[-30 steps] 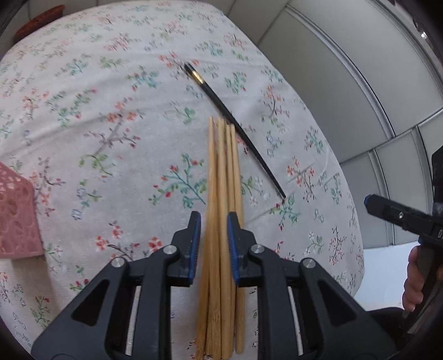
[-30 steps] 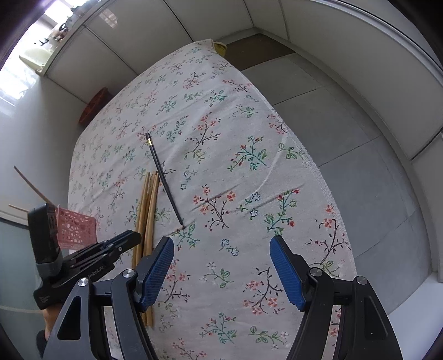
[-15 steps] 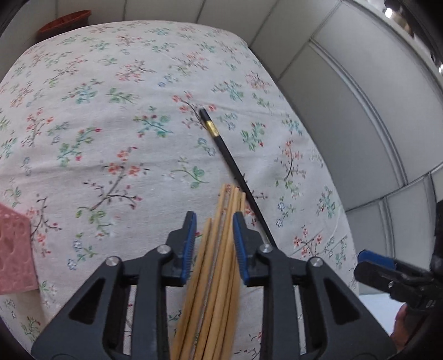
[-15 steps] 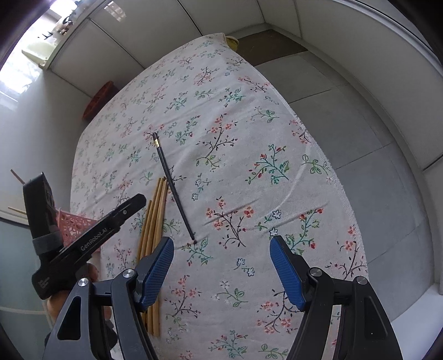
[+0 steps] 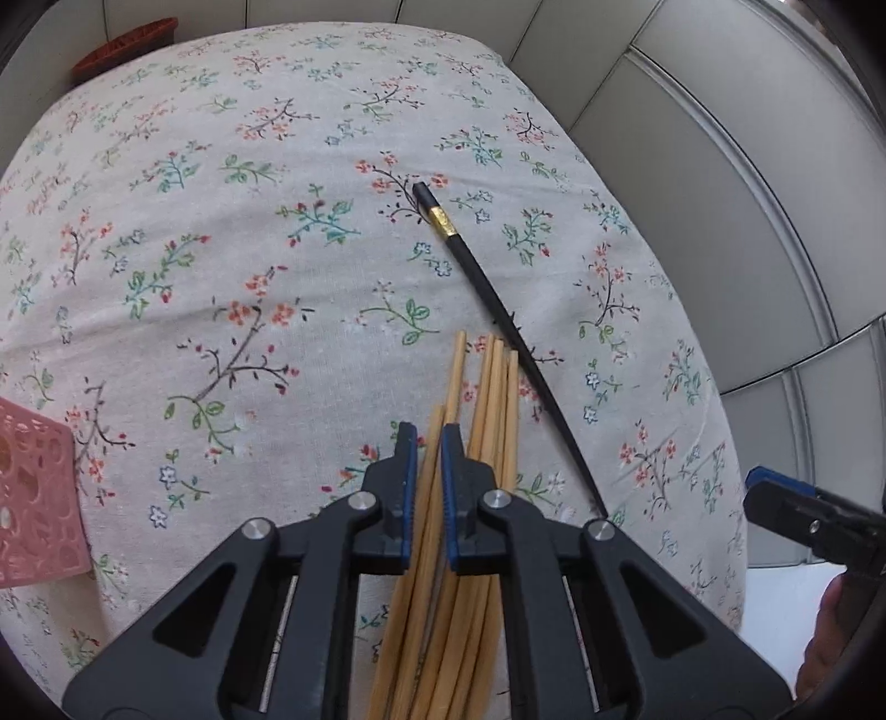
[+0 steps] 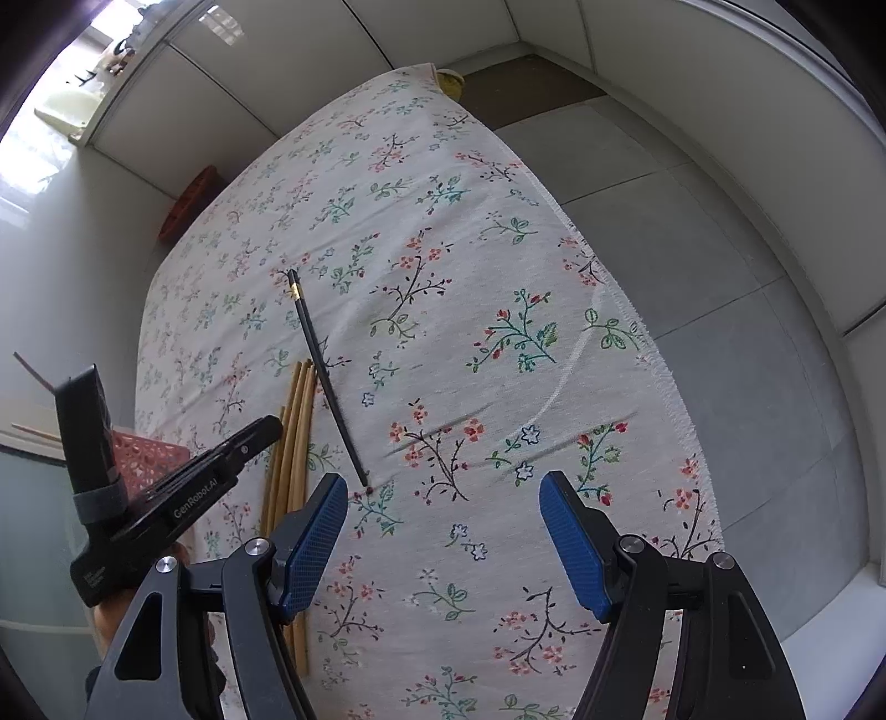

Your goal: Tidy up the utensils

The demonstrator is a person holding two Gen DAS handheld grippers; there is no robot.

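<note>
While the left gripper [image 5: 425,443] points steeply down over the bamboo chopsticks [image 5: 487,399], its jaws have just been closing and now stand nearly together, clamped on one or two sticks at the left edge of the bundle. The other sticks fan out to the right of the jaws, lying on the floral cloth [image 5: 232,232] that covers the surface. A black chopstick [image 5: 498,310] with a gold band near its thick end lies just right of the bundle, slanting away from it at the far end and passing close by the bamboo tips. A pink basket [image 5: 33,498] sits at the cloth's left edge, well apart from the bundle. A red object [image 5: 127,44] sits beyond the far edge of the cloth.

From the right wrist, the right gripper [image 6: 443,531] hangs over bare cloth to the right of the bundle, its jaws wide apart with nothing between them. The black chopstick's thin tip lies just beyond its left pad.
</note>
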